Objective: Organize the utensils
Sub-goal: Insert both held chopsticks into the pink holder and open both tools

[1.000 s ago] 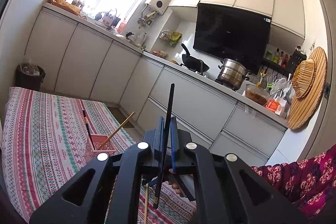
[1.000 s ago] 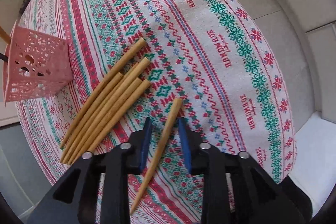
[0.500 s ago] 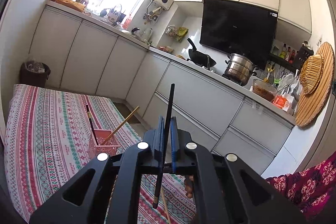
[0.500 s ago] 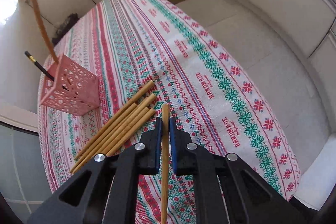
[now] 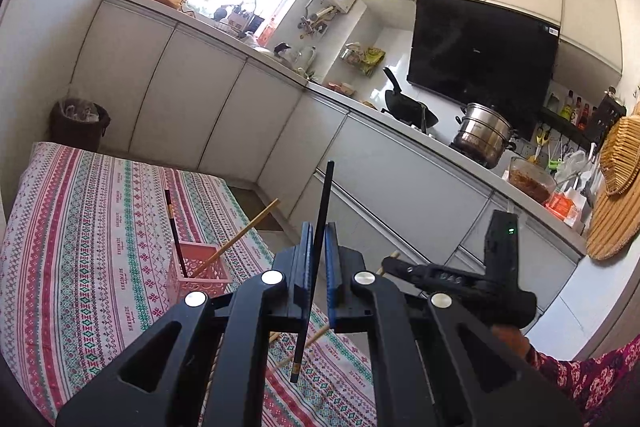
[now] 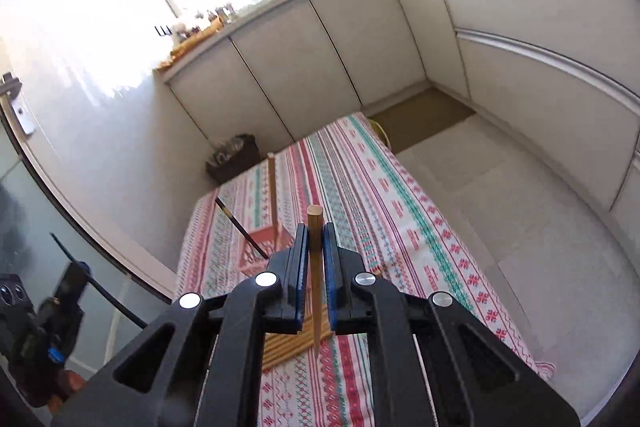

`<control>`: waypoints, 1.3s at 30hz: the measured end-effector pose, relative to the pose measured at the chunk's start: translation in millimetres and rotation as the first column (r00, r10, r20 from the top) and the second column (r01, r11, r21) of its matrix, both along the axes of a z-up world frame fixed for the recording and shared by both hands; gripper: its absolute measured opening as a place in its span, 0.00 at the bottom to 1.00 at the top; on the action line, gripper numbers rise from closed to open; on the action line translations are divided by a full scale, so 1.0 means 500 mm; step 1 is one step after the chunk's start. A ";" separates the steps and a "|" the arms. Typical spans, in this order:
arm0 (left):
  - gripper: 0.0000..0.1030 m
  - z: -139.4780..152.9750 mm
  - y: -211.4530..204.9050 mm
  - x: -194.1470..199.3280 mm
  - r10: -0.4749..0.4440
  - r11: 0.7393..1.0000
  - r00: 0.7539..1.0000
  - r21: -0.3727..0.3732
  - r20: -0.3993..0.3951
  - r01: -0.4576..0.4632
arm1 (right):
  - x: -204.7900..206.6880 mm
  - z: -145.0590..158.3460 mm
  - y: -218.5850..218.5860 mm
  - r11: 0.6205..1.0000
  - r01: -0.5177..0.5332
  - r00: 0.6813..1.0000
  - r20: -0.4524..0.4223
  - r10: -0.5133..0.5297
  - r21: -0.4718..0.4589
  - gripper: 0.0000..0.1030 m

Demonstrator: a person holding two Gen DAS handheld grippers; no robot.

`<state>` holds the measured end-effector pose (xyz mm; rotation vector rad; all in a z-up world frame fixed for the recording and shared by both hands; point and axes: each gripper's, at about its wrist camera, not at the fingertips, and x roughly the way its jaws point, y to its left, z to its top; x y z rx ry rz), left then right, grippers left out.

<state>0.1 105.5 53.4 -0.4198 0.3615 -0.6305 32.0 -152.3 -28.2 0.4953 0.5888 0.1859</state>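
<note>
My left gripper (image 5: 318,247) is shut on a black chopstick (image 5: 320,211) that stands nearly upright between its pads. My right gripper (image 6: 315,233) is shut on a wooden chopstick (image 6: 316,291), held above the patterned tablecloth (image 6: 400,227). Beyond both grippers a pink openwork basket (image 5: 198,267) (image 6: 262,247) stands on the cloth. It holds one black chopstick (image 5: 174,223) and one wooden chopstick (image 6: 272,187). Several wooden chopsticks (image 6: 288,343) lie in a bundle on the cloth under the right gripper. In the left wrist view the right gripper (image 5: 460,279) shows at the right.
A dark waste bin (image 5: 78,123) (image 6: 234,157) stands past the table's far end. White cabinets (image 5: 200,99) run along the wall, with a wok (image 5: 408,107) and a steel pot (image 5: 482,137) on the counter. Open floor (image 6: 500,207) lies right of the table.
The right gripper closed on a wooden chopstick lying on the cloth, lifted it and tilted up from facing down to facing across the table. The left gripper drifted slightly, still holding the black chopstick.
</note>
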 end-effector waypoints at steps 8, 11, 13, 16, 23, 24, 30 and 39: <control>0.05 0.054 0.014 0.052 0.125 0.992 0.992 -0.037 0.023 -0.125 | 0.056 0.155 -0.004 0.999 0.015 0.980 0.196 -0.022 0.038 0.08; 0.05 0.081 0.020 0.085 0.202 0.979 0.978 -0.016 0.045 -0.201 | 0.085 0.188 0.009 1.000 0.016 0.968 0.251 -0.022 0.025 0.08; 0.05 0.090 0.024 0.112 0.245 0.969 0.968 -0.009 0.048 -0.245 | 0.106 0.198 0.021 1.000 0.014 0.962 0.271 -0.018 0.019 0.08; 0.05 0.086 0.023 0.158 0.283 0.959 0.958 0.007 0.038 -0.283 | 0.139 0.197 0.045 1.000 0.005 0.957 0.289 -0.005 -0.002 0.08; 0.09 -0.006 0.007 0.260 0.278 0.958 0.960 0.079 -0.019 -0.275 | 0.204 0.132 0.115 0.994 -0.017 0.951 0.306 0.050 -0.109 0.08; 0.10 -0.027 0.004 0.273 0.280 0.956 0.958 0.110 -0.056 -0.273 | 0.212 0.119 0.124 0.992 -0.022 0.953 0.299 0.058 -0.124 0.08; 0.22 -0.046 0.043 0.260 0.311 0.949 0.946 0.084 -0.086 -0.304 | 0.235 0.066 0.144 0.988 -0.035 0.965 0.251 0.072 -0.149 0.08; 0.36 -0.002 0.104 0.188 0.367 0.930 0.929 -0.001 -0.052 -0.367 | 0.222 0.064 0.169 0.984 -0.041 0.965 0.248 0.083 -0.172 0.08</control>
